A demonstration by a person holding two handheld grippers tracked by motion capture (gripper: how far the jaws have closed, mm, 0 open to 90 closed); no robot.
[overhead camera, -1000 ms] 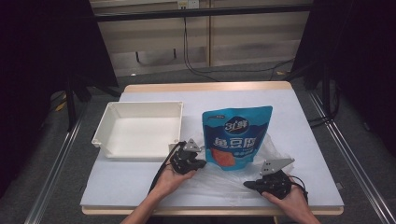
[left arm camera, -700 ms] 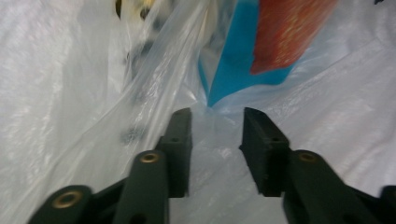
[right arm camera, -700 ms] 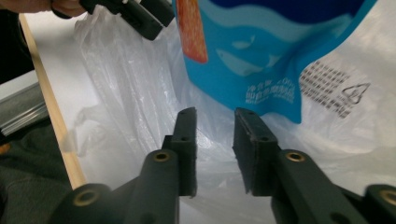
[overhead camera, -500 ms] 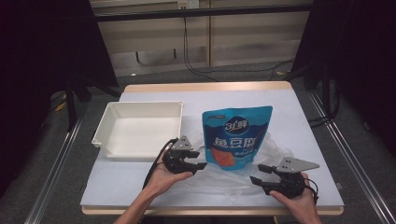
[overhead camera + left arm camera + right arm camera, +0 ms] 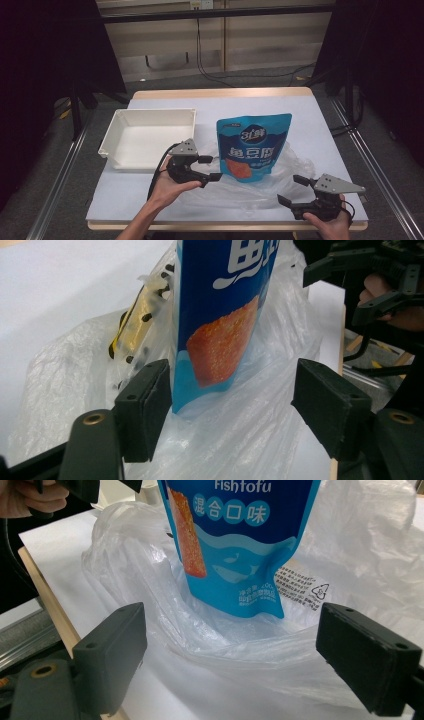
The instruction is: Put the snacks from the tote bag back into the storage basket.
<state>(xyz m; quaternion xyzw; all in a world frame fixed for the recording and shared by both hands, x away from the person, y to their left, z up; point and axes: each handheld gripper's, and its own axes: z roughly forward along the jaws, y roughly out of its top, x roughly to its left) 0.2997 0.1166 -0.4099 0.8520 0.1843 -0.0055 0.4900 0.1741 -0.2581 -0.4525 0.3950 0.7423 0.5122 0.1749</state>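
A blue fish tofu pouch [image 5: 252,145] lies on a crumpled clear plastic bag [image 5: 292,167] in the middle of the white table. My left gripper [image 5: 212,168] is open at the pouch's lower left corner, its jaws pointing right. In the left gripper view the pouch [image 5: 220,325] rises just beyond the wide-apart pads [image 5: 145,405], with bag film [image 5: 240,435] between them. My right gripper [image 5: 291,190] stands open at the bag's front right edge. Seen from the right gripper [image 5: 242,655], its jaws frame the bag's rim [image 5: 250,650], and the pouch [image 5: 240,540] sits behind.
An empty white tray [image 5: 150,135] sits left of the pouch, close behind my left hand. A yellowish strip with black dots [image 5: 135,325] shows through the bag film. The table's front edge [image 5: 225,226] runs just below both hands.
My right gripper has drifted right and toward the front edge, off the bag's middle. The left gripper has shifted slightly left. Pouch and bag stay put.
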